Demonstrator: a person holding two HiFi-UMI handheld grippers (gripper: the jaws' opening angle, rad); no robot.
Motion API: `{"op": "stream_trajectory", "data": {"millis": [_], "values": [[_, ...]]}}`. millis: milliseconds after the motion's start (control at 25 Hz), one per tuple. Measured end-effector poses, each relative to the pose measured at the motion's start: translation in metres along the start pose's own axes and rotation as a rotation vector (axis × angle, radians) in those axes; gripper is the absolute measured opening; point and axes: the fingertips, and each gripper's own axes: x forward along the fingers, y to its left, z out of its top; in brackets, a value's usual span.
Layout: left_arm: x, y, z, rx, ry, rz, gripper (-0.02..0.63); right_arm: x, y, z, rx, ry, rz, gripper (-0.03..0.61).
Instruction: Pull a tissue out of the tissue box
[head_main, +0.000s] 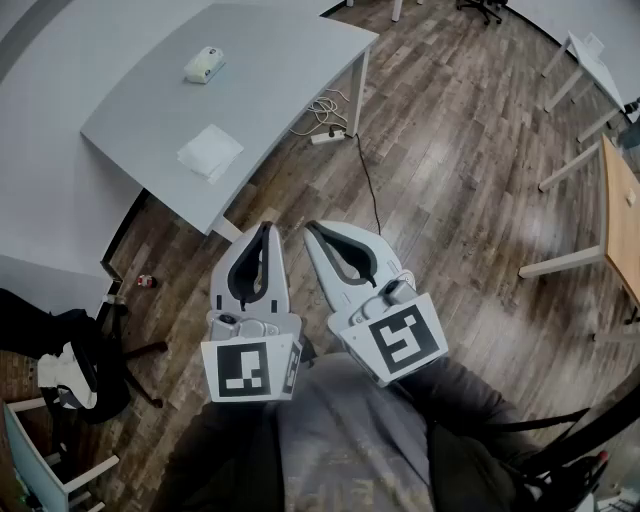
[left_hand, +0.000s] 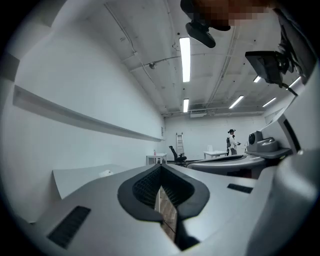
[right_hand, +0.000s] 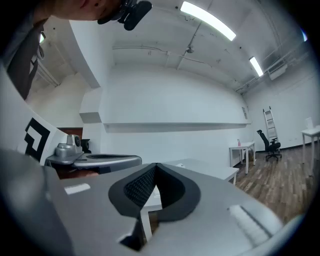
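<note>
White and rounded, the tissue box (head_main: 204, 65) sits well away from us on the smooth grey curved surface (head_main: 290, 60), its opening too small to make out, a flat white sheet (head_main: 210, 152) nearby, our left tongs (head_main: 266, 228) and right tongs (head_main: 311, 227) both closed and empty.

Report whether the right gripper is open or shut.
Shut. The right gripper has its fingers meeting at the tips in its own view, and nothing is held between them.
</note>
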Motion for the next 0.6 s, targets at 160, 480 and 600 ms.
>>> {"op": "stream_trajectory", "data": {"millis": [160,480,600], "values": [[0.009,-0.011,-0.005,0.004,0.001,0.002,0.002,-0.004,-0.013,-0.002,-0.002,-0.012,0.003,0.0],[0.031,-0.039,-0.007,-0.002,0.017,0.046,0.002,-0.015,-0.059,-0.004,0.06,0.011,0.003,0.003],[0.041,-0.049,-0.013,-0.006,0.03,0.066,0.002,-0.017,-0.075,-0.004,0.065,-0.006,0.024,0.003]]}}
